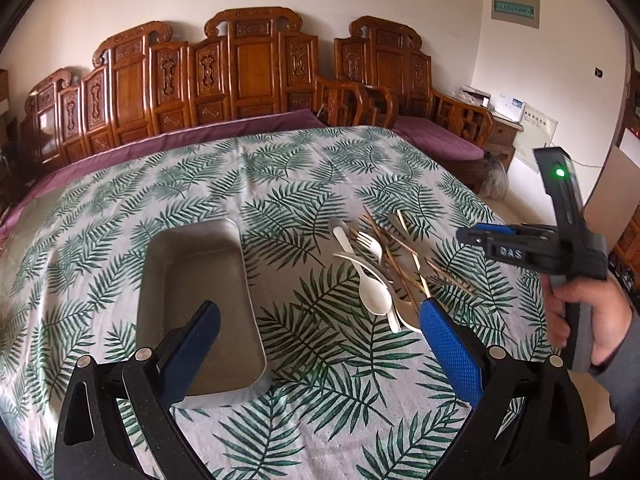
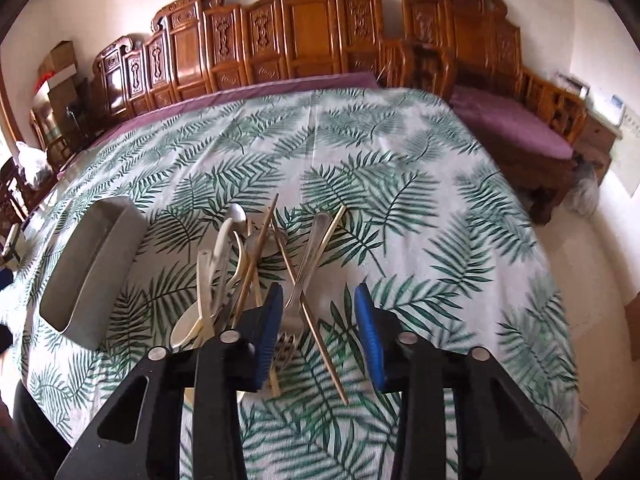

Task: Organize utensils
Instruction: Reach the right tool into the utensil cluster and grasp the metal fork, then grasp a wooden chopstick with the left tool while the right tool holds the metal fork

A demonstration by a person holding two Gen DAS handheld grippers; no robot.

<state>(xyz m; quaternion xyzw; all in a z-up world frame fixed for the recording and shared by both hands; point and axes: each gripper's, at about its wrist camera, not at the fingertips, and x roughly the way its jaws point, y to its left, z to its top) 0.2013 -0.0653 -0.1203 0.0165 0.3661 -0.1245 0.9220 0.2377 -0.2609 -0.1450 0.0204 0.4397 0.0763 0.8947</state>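
A pile of utensils (image 1: 384,272) lies on the leaf-print tablecloth: white plastic spoons (image 1: 374,294), a white fork (image 1: 370,242), metal cutlery and wooden chopsticks. An empty metal tray (image 1: 196,304) sits left of the pile. My left gripper (image 1: 320,312) is open and empty, hovering between tray and pile. My right gripper (image 2: 318,292) is open just above the near end of the pile, its fingers either side of a metal fork (image 2: 306,272) and a crossed chopstick (image 2: 320,332). The right gripper also shows in the left wrist view (image 1: 472,236). The tray also shows in the right wrist view (image 2: 92,264).
The tablecloth (image 1: 280,184) covers a table whose right edge drops to a pale floor (image 2: 600,264). Carved wooden benches with purple cushions (image 1: 248,76) stand behind it. Boxes and a bag (image 2: 32,160) are at far left.
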